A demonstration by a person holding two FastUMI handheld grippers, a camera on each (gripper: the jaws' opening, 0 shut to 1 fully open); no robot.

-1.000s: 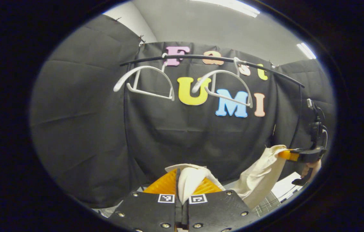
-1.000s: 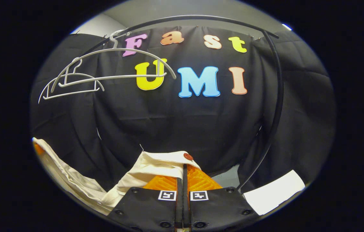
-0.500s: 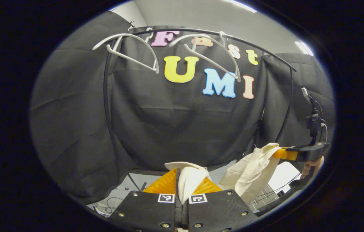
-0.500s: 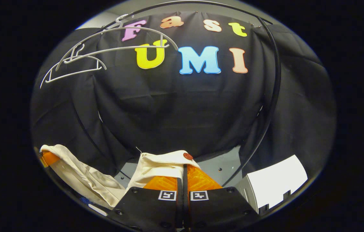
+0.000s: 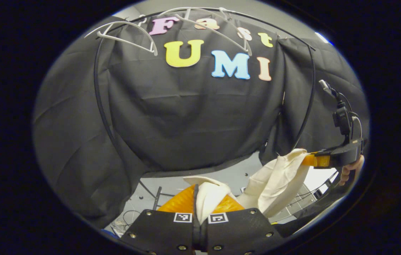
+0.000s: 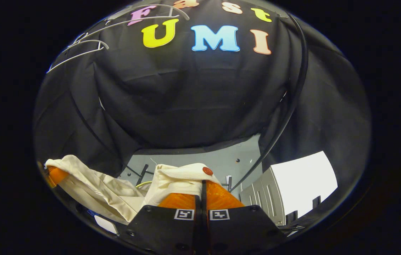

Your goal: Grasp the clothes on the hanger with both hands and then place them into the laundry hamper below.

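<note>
A cream garment [image 5: 274,180] hangs slack between my two grippers, off the hangers. In the left gripper view my left gripper [image 5: 205,191] is shut on a bunched fold of it. To the right in that view, my right gripper [image 5: 310,160] pinches the garment's other end, with a hand [image 5: 350,171] behind it. In the right gripper view my right gripper [image 6: 203,184] is shut on a cream hem with a red button [image 6: 207,171]. The garment [image 6: 104,191] runs left to the left gripper [image 6: 53,174]. A white slatted container [image 6: 299,182] stands low on the right.
Two bare white hangers [image 5: 126,32] [image 5: 218,23] hang on the curved black rail [image 5: 98,92] high up. The rail's right leg [image 6: 292,106] drops to a grey floor [image 6: 200,157]. Cables and a rack foot [image 5: 156,198] lie on the floor.
Both grippers have come down with the garment still held. The hangers and rail have slid toward the top of both views, and the grey floor and the white container now show more.
</note>
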